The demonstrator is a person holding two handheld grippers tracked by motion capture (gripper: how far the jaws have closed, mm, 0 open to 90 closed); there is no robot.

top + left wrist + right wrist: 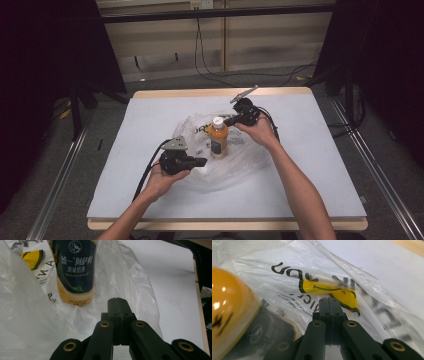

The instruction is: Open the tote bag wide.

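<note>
An orange drink bottle (219,140) with a white cap and dark label stands upright in the middle of a crumpled clear plastic bag (235,167) on the table. My left gripper (202,161) sits at the bag's near-left edge, jaws pressed together with the film gathered at their tip. In the left gripper view the bottle (75,272) stands just ahead and left of the shut left gripper (117,300). My right gripper (229,120) is raised beside the bottle's neck, shut, with the printed bag (329,288) drawn up to its tip (328,299). The bottle's orange shoulder (229,307) looms at left.
A pale grey mat (320,150) covers the wooden table (225,224). Cables trail from both grippers, and more lie on the floor behind the table. Dark stands flank both sides. Bare mat lies to the left, right and front of the bag.
</note>
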